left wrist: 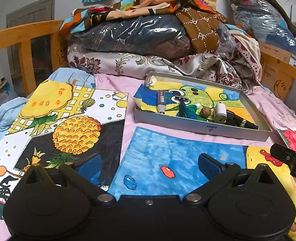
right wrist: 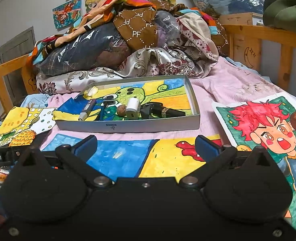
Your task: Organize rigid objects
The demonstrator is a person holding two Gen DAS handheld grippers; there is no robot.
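Observation:
A shallow grey box [left wrist: 200,127] [right wrist: 127,125] lies on the bed ahead of both grippers. Inside it lie a purple-grey pen-like tool [left wrist: 161,101] [right wrist: 87,109], a razor [left wrist: 181,100] [right wrist: 108,102], a walnut [left wrist: 205,111] [right wrist: 121,109], a white charger plug [left wrist: 220,112] [right wrist: 132,108] and a black object with a gold band [left wrist: 240,121] [right wrist: 162,111]. My left gripper [left wrist: 149,165] is open and empty over a blue painting [left wrist: 168,160]. My right gripper [right wrist: 145,146] is also open and empty, just short of the box.
Painted sheets cover the pink bedspread: a pineapple picture [left wrist: 67,124] at left, a red-haired cartoon face [right wrist: 268,132] at right. Piled bedding and plastic-wrapped bundles [left wrist: 143,34] rise behind the box. Wooden bed rails [left wrist: 25,46] [right wrist: 268,38] run along both sides.

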